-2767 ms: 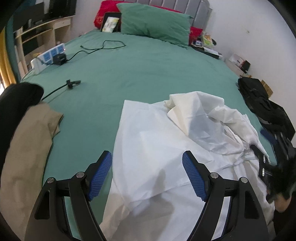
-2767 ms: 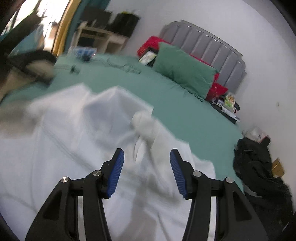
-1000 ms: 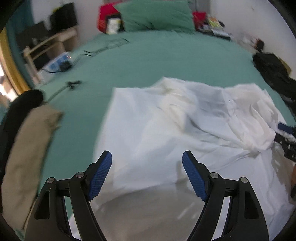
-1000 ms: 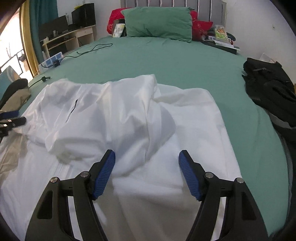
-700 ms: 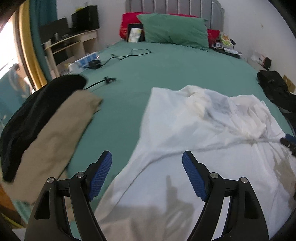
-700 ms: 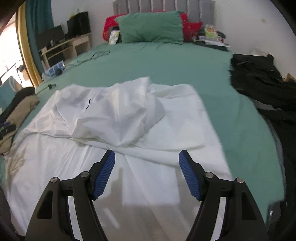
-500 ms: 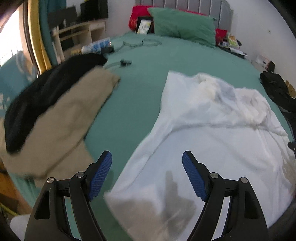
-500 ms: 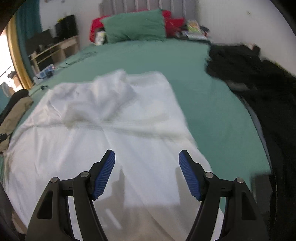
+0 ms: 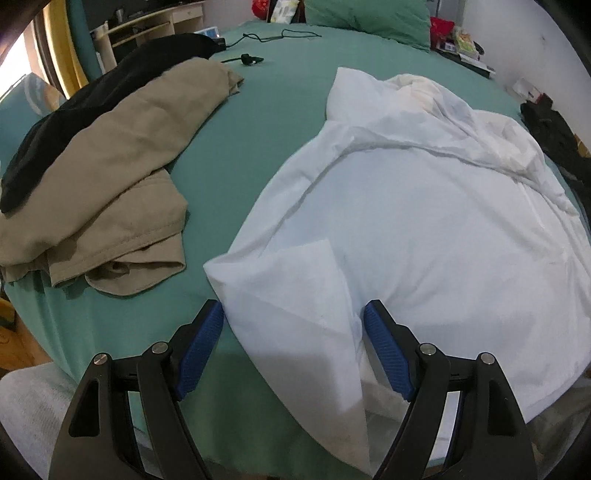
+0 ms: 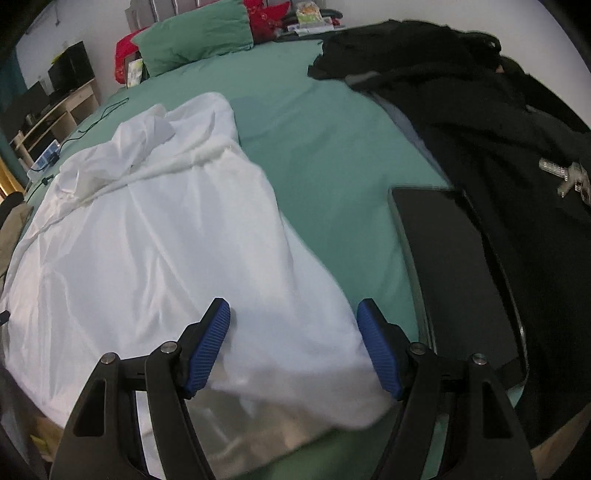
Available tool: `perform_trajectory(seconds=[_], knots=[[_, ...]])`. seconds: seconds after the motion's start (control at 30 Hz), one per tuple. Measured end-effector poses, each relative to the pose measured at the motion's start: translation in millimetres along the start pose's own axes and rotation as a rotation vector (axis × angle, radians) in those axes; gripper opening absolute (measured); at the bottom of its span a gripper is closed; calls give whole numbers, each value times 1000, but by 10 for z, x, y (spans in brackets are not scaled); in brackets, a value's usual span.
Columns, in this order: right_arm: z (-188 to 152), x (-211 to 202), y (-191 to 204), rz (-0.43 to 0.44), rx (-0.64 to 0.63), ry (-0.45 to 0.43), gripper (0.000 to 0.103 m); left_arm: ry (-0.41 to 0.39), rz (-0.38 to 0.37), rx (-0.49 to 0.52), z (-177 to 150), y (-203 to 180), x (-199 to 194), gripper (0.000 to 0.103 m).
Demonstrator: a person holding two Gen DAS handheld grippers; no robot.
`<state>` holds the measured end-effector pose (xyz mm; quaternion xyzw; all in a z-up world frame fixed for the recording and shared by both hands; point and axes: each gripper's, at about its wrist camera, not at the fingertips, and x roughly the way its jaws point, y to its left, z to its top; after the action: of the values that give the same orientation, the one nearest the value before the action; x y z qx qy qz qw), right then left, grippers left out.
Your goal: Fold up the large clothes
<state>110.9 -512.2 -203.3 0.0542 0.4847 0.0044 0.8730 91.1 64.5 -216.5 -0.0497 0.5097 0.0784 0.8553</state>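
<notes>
White garment (image 9: 424, 206) lies spread on green bed (image 9: 266, 122), long axis running away from both claws toward pillow (image 10: 195, 33), bunched end far. Left claw (image 9: 293, 347) gapes wide over near-left corner; right claw (image 10: 293, 345) gapes wide over near-right corner. Tan garment (image 9: 110, 155) lies left of left claw.

No text, brand, number or sign can be read in either view. The printed packets (image 9: 466, 40) beside the green pillow (image 9: 364, 14) at the head of the bed (image 9: 280, 96) carry colourful markings, but these are too small and blurred to make out. The blue-and-white box (image 10: 50, 152) at the bed's far edge, left of that pillow, shows no legible lettering either.
</notes>
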Motion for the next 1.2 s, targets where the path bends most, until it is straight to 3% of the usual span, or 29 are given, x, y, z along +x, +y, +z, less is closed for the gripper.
perform_trajectory(seconds=[0.1,0.2,0.23,0.27,0.3,0.37,0.5,0.7,1.2], knots=[[-64,-11,45,4,-27,8,72,0,-23,-1,-41,53,-18,74],[-94,-20,69,17,-30,13,72,-6,-22,-12,-79,127,-69,41],[-115,-24,73,36,-23,17,68,-5,-28,-17,-78,146,-77,21],[-138,-17,96,44,-18,23,54,1,-45,-29,-80,178,-87,5],[-173,-20,144,42,-24,28,46,5,-58,-38,-82,194,-93,5],[-241,-51,226,69,-27,36,9,4,-76,-58,-79,229,-131,5],[-386,-124,327,153,-1,47,6,-50,-88,-91,-76,257,-367,4],[-424,-375,324,219,47,-30,5,-136,-88,-82,-111,353,-770,4],[-493,-1286,320,187,93,-217,5,-280,-150,-127,-93,631,-1514,4]])
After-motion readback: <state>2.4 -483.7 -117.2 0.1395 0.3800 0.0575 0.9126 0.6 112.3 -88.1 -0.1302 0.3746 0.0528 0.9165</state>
